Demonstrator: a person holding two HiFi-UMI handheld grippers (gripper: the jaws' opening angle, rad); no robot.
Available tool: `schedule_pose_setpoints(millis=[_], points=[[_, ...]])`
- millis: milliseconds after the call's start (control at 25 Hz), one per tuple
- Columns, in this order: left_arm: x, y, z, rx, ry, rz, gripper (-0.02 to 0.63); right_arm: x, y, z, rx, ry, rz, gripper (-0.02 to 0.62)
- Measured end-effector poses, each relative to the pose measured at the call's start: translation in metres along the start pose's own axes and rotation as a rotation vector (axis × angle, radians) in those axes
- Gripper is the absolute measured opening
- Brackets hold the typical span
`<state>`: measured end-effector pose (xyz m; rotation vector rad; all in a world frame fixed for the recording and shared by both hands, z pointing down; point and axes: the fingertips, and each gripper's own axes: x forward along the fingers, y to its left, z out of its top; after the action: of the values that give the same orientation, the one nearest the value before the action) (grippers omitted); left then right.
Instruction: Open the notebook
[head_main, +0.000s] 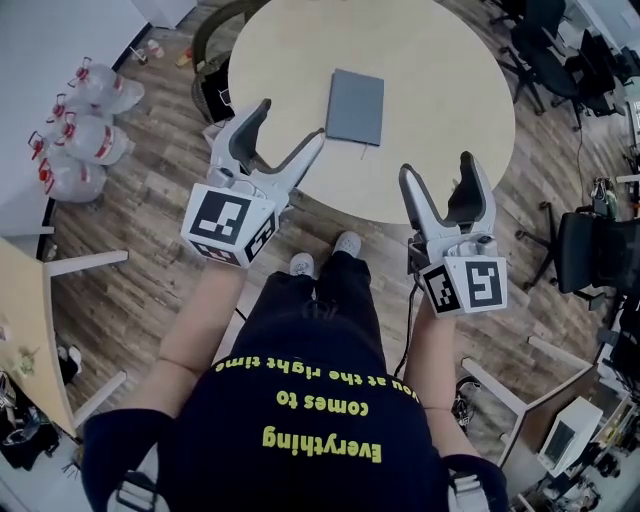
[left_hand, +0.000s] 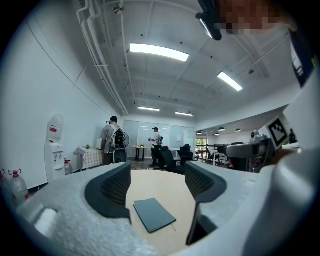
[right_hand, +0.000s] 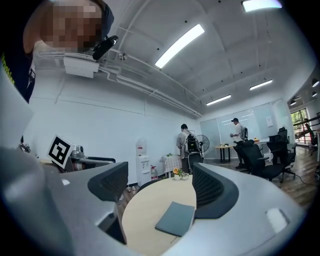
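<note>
A closed grey notebook (head_main: 356, 106) lies flat on the round beige table (head_main: 440, 60), a thin ribbon trailing from its near edge. My left gripper (head_main: 291, 124) hovers at the table's near-left rim, open, nothing between its jaws. Near the table's front-right edge, my right gripper (head_main: 439, 167) is open and empty too. Between the left jaws, the left gripper view holds the notebook (left_hand: 153, 214) a short way ahead. In the right gripper view the notebook (right_hand: 176, 219) shows between the jaws, partly behind the right fingertip (right_hand: 212, 195).
Several water jugs (head_main: 80, 130) stand on the wooden floor at left. Office chairs (head_main: 590, 250) crowd the right side, and another desk (head_main: 25, 330) edges in at left. Two people (left_hand: 111, 140) stand far across the room by a water dispenser (left_hand: 54, 145).
</note>
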<state>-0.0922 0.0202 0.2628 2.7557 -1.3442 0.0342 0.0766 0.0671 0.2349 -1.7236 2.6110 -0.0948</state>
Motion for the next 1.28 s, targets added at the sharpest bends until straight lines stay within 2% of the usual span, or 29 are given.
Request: schedule_pose_setpoints(millis=[320, 640, 880, 1080, 1280], points=[[0.046, 0.021, -0.003, -0.003, 0.006, 0.053, 0.341, 0.054, -0.03, 0.003, -0.022, -0.005, 0.069, 0.396], [0.109, 0.043, 0.009, 0.017, 0.003, 0.146, 0.342, 0.112, -0.083, 0.022, -0.037, -0.035, 0.151, 0.391], [0.14, 0.056, 0.002, -0.007, 0.009, 0.194, 0.342, 0.142, -0.108, 0.015, -0.018, -0.016, 0.205, 0.388], [0.154, 0.069, -0.005, -0.006, 0.02, 0.191, 0.342, 0.16, -0.111, -0.001, 0.001, 0.011, 0.183, 0.38], [0.165, 0.093, -0.025, 0.036, 0.068, 0.186, 0.342, 0.176, -0.103, -0.033, 0.097, 0.075, 0.143, 0.376]])
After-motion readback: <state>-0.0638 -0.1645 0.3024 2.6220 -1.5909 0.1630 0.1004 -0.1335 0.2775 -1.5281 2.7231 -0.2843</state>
